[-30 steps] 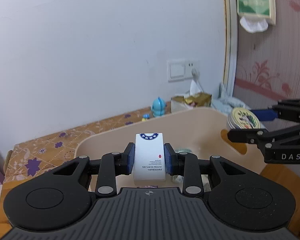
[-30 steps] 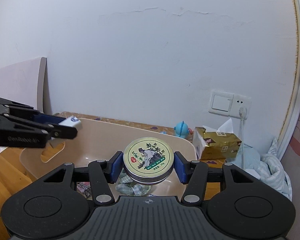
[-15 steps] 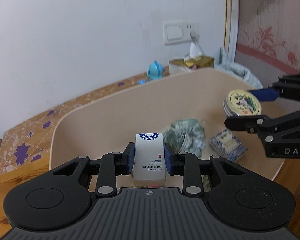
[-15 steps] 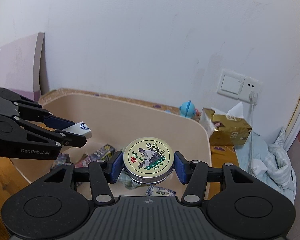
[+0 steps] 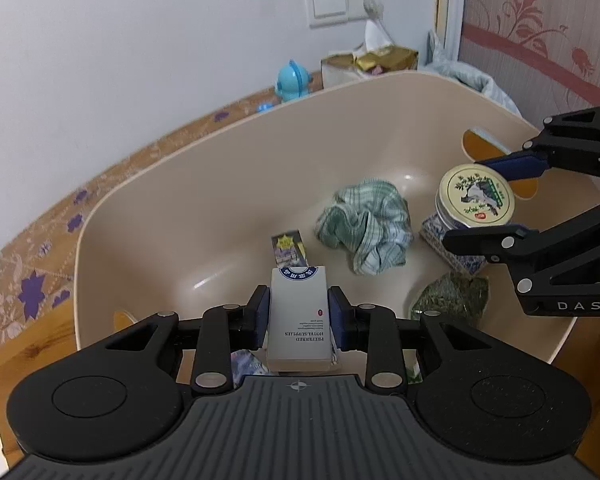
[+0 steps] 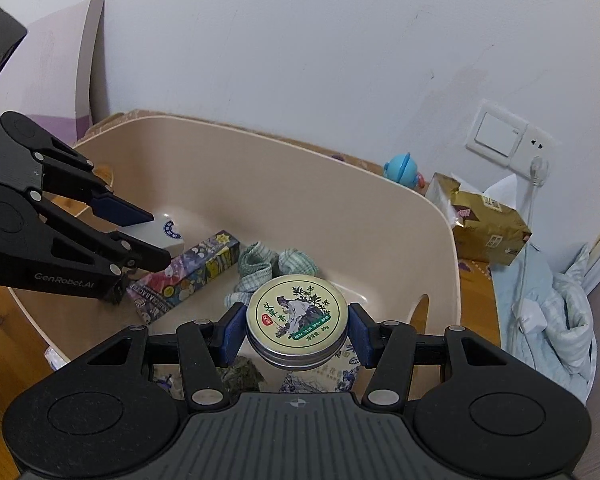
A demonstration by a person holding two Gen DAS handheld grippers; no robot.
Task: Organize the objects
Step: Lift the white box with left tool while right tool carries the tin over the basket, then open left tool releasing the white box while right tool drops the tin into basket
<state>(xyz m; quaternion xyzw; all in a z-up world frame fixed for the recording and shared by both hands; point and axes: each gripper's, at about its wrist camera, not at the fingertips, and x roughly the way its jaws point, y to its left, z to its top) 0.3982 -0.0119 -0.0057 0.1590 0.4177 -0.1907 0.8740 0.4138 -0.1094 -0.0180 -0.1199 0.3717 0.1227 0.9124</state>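
Basin (image 5: 148, 184) holds checked cloth (image 5: 364, 228); left tongs (image 5: 299, 316) clamp white box (image 5: 299, 320), right tongs (image 6: 297, 330) a tin (image 6: 297, 312)

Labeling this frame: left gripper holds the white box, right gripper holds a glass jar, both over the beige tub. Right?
Not quite. The right gripper holds a round metal tin with a printed lid, not a glass jar; the right wrist view shows it. The rest stands: the left gripper holds the white box, both over the beige tub.
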